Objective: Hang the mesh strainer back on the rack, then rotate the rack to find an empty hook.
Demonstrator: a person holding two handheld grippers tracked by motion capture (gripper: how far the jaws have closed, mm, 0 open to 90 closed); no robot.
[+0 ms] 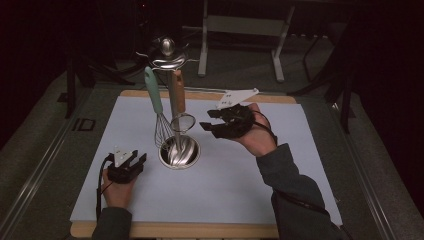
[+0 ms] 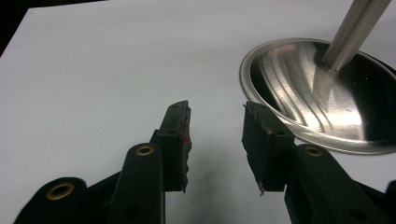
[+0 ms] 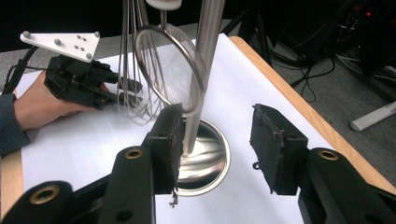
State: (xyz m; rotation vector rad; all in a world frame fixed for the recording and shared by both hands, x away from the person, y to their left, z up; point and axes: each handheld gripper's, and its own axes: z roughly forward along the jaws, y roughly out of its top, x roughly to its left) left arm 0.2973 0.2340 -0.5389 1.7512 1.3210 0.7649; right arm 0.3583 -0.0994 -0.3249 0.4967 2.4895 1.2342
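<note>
The left tongs (image 1: 134,161) rest low on the white worktop (image 1: 240,185), jaws apart and empty, just left of the steel stand base (image 1: 179,152). The right tongs (image 1: 212,122) hover raised to the stand's right (hand tilted, jaws parted, holding nothing), pointing toward the hanging strainer (image 1: 182,121) and whisk (image 1: 161,131).

We record a utensil stand (image 1: 179,150) at the centre of the surface (image 1: 240,180). A whisk (image 1: 159,117) and a strainer (image 1: 181,121) hang from it, whisk at 9 o'clock of the strainer. The left gripper (image 1: 131,162) rests on the surface at the stand's 8 o'clock; the right gripper (image 1: 212,121) sits at its 2 o'clock.
</note>
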